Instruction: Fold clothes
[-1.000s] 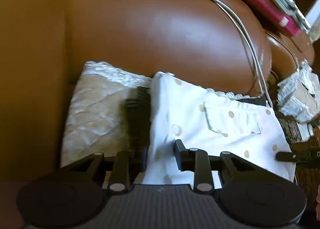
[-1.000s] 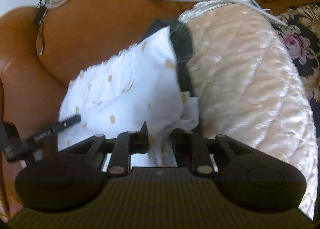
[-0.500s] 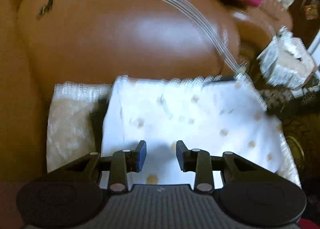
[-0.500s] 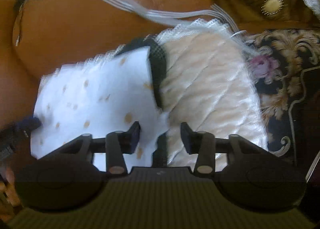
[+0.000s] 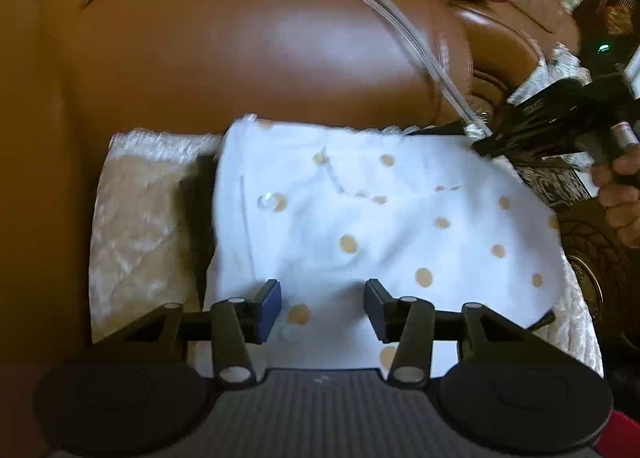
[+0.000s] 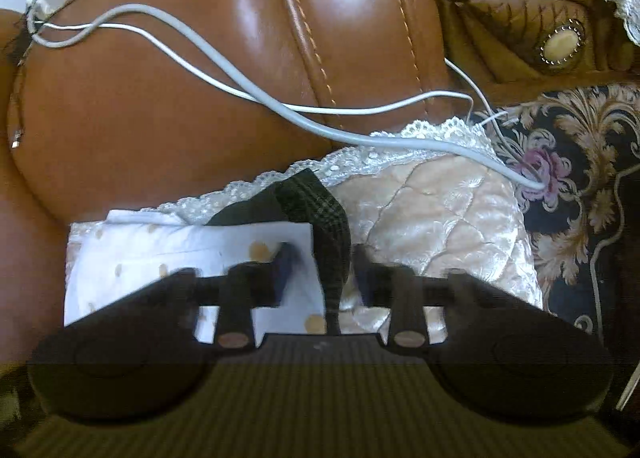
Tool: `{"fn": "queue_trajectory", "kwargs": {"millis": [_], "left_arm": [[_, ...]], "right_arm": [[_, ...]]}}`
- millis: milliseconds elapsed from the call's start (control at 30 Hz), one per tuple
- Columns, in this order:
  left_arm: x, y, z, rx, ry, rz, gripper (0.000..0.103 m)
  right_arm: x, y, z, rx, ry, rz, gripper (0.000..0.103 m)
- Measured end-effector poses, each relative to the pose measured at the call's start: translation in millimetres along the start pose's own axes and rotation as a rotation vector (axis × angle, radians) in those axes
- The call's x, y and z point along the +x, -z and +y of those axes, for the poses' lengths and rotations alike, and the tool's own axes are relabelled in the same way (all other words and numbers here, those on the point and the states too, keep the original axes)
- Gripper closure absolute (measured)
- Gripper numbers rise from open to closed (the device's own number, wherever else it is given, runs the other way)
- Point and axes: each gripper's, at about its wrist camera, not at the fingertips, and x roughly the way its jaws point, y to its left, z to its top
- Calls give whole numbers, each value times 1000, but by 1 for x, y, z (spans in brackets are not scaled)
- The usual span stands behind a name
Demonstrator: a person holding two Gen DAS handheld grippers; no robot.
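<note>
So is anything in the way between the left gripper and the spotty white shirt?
Nothing visible. The left gripper hangs open right above the spotty white shirt, which lies flat on the cushion.

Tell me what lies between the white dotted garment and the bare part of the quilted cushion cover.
A dark checked garment: in the right wrist view it runs as a strip between the white dotted garment and the quilted cushion cover.

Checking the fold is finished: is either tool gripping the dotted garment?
Nothing held: left tool and right tool are open above the white dotted garment.
</note>
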Motion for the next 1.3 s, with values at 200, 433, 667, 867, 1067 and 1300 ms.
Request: {"fn": "queue_trajectory", "kwargs": {"millis": [200,433,667,867,1067,1300], "left_arm": [[3,2,3,-7,-32,12,39],[-9,-15,-9,19,-70,-51,41],[7,-30,-16,41,-60,-31,41],[24,-34,-18,62,-94,12,42],[21,-35,-23,78,-108,44,42],[5,-8,-27,101,-113,103,39]], "right_arm": [[-10,-3,19,-97,38,-93,100],[0,0,14,-148,97,-86,82],[-43,43,20,-232,-96,-68,81],[-15,99,30,-395,-1,-29,79],[-21,108,24,-417,-62,-43,78],[-35,141,42,-526,-46,-19,78]]}}
